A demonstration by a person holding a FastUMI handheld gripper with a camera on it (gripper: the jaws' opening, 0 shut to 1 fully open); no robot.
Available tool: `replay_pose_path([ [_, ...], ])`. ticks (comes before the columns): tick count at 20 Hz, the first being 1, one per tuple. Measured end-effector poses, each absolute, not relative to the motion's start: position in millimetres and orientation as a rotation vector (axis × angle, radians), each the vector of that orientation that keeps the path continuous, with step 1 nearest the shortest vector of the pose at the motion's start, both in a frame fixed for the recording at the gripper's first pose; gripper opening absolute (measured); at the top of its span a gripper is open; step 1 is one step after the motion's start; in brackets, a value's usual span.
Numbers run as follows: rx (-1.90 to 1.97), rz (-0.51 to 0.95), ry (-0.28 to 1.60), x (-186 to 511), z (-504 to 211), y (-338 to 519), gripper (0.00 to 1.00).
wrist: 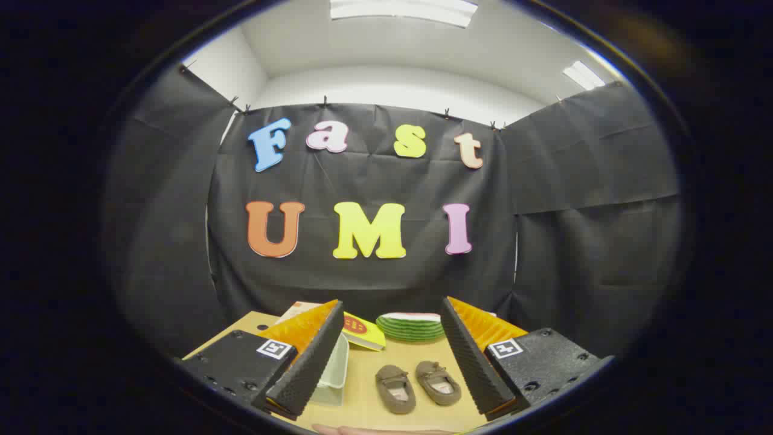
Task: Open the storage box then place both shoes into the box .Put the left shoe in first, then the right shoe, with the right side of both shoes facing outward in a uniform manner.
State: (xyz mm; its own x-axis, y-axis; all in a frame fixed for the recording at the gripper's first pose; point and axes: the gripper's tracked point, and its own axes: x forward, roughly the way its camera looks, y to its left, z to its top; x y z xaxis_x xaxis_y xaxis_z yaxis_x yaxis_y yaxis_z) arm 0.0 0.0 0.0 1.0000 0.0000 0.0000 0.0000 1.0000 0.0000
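Two small brown shoes lie side by side on the wooden table (368, 380), between my fingers and a little ahead: one shoe (395, 389) on the left, the other shoe (438, 382) on the right, both with their openings up. A clear plastic storage box (333, 373) stands just left of them, partly hidden behind my left finger (305, 368). My gripper (389, 353) is held above the table, open wide, with nothing between the fingers.
At the table's far edge lie a yellow book (364, 330) and a green striped, watermelon-like object (410, 327). The black booth cloth closes off the back and both sides. A bit of a hand (344, 430) shows at the near edge.
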Motion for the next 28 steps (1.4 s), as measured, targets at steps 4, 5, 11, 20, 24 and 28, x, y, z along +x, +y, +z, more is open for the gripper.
replay_pose_path([
  [4, -0.008, 0.003, -0.006, -2.6, 0.6, -2.2, 1.0],
  [5, -0.005, -0.003, -0.007, -2.6, 0.1, -5.0, 1.0],
  [11, 0.001, -0.009, -0.006, -3.6, -0.2, -11.3, 1.0],
  [20, -0.008, -0.008, 0.015, 0.0, -10.0, -11.9, 1.0],
  [24, -0.011, -0.014, 0.019, 4.6, -12.2, -14.1, 1.0],
  [28, -0.011, -0.021, 0.027, 9.8, -17.1, -15.5, 1.0],
])
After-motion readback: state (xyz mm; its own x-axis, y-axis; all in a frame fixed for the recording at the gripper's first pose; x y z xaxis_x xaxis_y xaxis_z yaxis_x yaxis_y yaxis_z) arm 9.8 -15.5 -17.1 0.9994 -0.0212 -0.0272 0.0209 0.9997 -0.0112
